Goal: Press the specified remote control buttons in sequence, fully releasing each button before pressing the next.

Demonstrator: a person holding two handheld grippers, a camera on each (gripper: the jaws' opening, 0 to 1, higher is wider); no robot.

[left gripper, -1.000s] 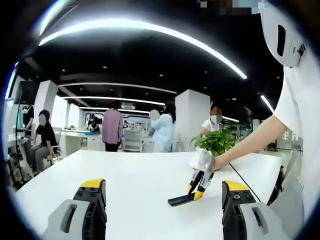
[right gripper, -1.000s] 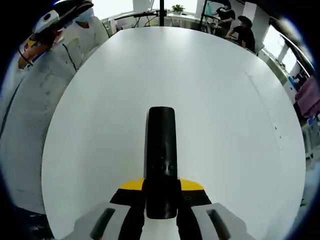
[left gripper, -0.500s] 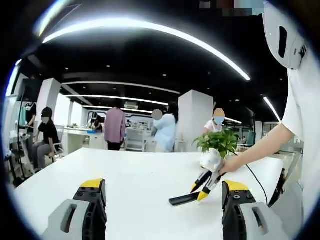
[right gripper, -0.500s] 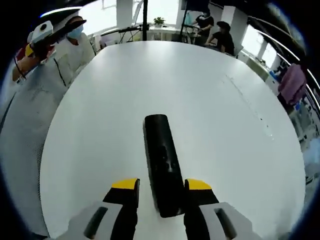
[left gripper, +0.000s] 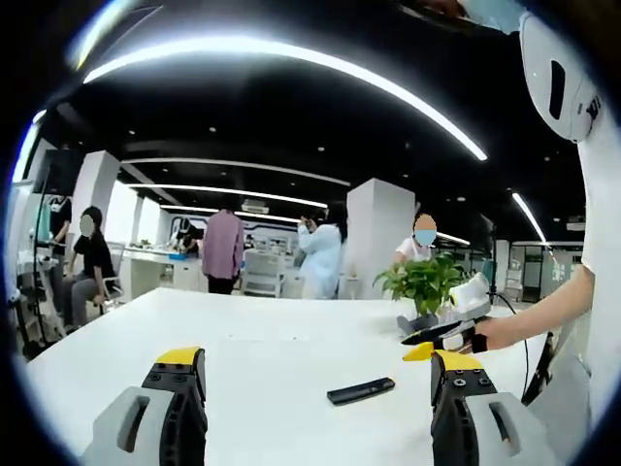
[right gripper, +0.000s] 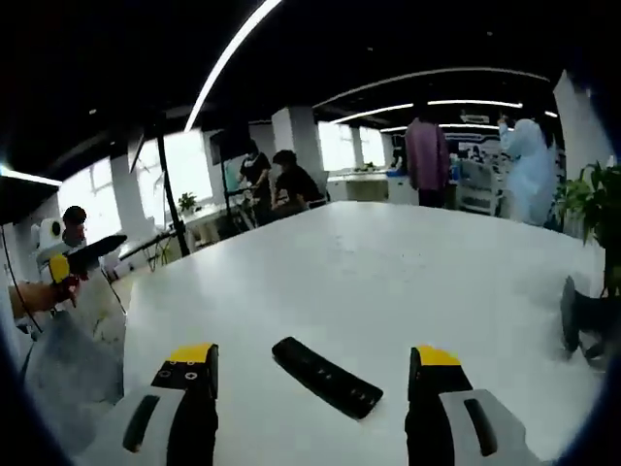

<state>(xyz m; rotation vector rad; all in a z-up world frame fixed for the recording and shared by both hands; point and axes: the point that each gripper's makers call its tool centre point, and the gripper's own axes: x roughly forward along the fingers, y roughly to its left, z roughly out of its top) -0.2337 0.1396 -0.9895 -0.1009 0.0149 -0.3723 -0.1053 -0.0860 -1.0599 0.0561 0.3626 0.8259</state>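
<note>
Lifted off the remote (right gripper: 325, 376) — right hand-held gripper (right gripper: 310, 388), jaws apart.

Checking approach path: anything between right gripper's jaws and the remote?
Nothing. In the right gripper view, bare white table separates the open right gripper from the remote.

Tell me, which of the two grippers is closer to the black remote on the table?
The right gripper: the remote lies flat on the white table just ahead of its open jaws. The left gripper hangs farther back from it.

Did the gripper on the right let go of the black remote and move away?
Yes. In the left gripper view the right gripper has lifted off the remote lying on the white table, swinging up toward the potted plant.
</note>
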